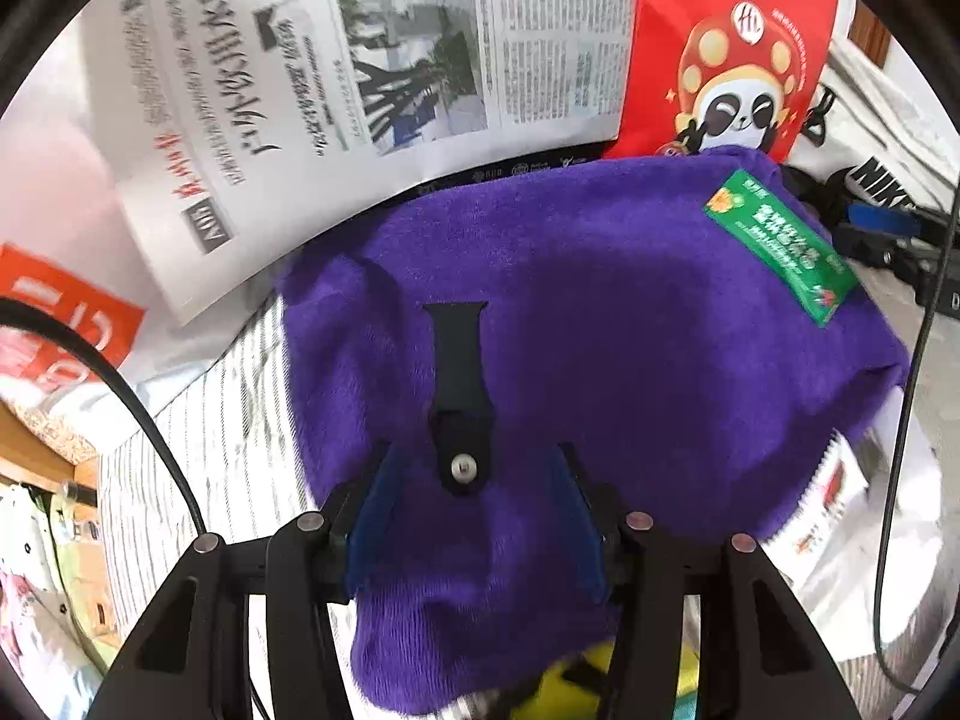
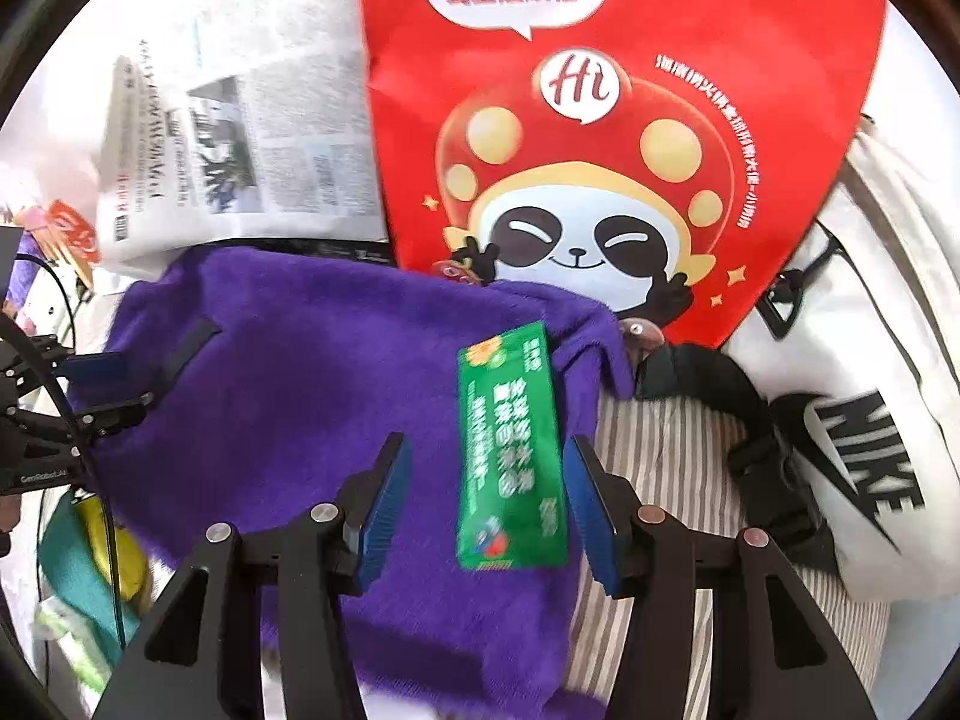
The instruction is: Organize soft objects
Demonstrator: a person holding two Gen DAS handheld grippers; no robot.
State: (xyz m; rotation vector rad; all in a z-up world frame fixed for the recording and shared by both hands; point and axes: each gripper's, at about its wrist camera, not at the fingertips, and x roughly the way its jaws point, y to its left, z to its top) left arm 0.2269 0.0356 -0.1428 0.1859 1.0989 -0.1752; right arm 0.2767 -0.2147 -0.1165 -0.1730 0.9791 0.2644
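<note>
Two hand-held grippers hang over a purple plush cloth lying flat on a striped fabric; the left hand-held gripper and the right hand-held gripper both stand spread, their blue pads clear of the pile and nothing pinched. A green sachet with white writing, too blurred to read, rests on the cloth's right part, between the right jaws in that view but untouched. A black strap lies on the cloth ahead of the left jaws. Judged from this, the cloth has been set down; the step is done well by lifting straight away so the pads do not drag the nap or shift the sachet. At the far edge lie a newspaper in Chinese print and a red bag showing a cartoon panda and the word "Hi"; a white bag at right reads "NIKE".
</note>
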